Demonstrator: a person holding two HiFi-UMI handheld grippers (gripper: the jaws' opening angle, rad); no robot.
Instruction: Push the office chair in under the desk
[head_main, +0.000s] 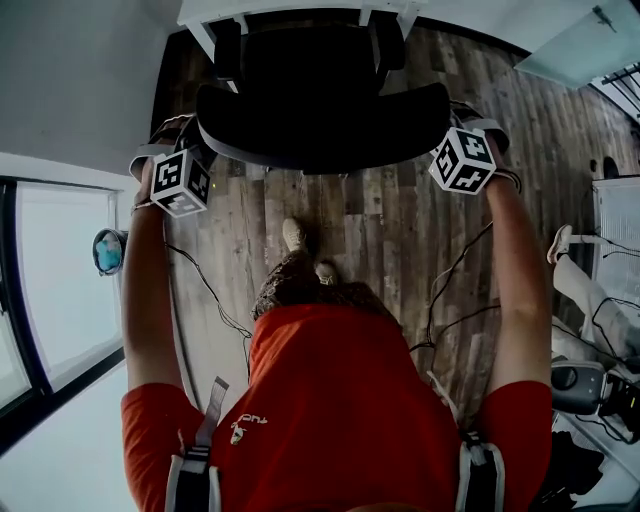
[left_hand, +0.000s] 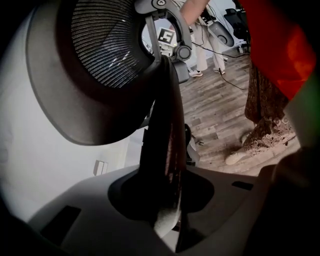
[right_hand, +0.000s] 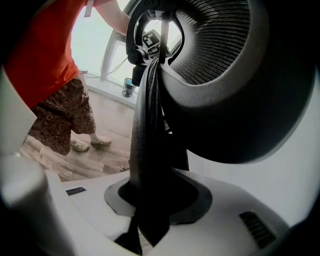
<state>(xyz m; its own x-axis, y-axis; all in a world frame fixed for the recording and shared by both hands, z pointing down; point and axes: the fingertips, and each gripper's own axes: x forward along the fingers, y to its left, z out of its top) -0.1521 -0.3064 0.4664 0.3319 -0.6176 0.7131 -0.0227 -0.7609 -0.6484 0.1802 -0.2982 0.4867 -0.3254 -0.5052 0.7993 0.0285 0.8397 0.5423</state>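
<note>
The black office chair (head_main: 320, 110) stands in front of me with its seat toward the white desk (head_main: 300, 12) at the top of the head view. Both grippers hold the side edges of its backrest. My left gripper (head_main: 198, 155) is shut on the left edge of the backrest (left_hand: 162, 140), which fills the gap between its jaws. My right gripper (head_main: 447, 130) is shut on the right edge of the backrest (right_hand: 147, 145) in the same way. The mesh headrest (left_hand: 105, 45) rises above the grip in both gripper views.
The floor is wood planks (head_main: 380, 220) with thin cables (head_main: 215, 300) trailing over it. A glass wall and window frame (head_main: 50, 290) run along the left. Another person's leg (head_main: 580, 285) and dark equipment (head_main: 585, 385) sit at the right. My feet (head_main: 295, 238) are just behind the chair.
</note>
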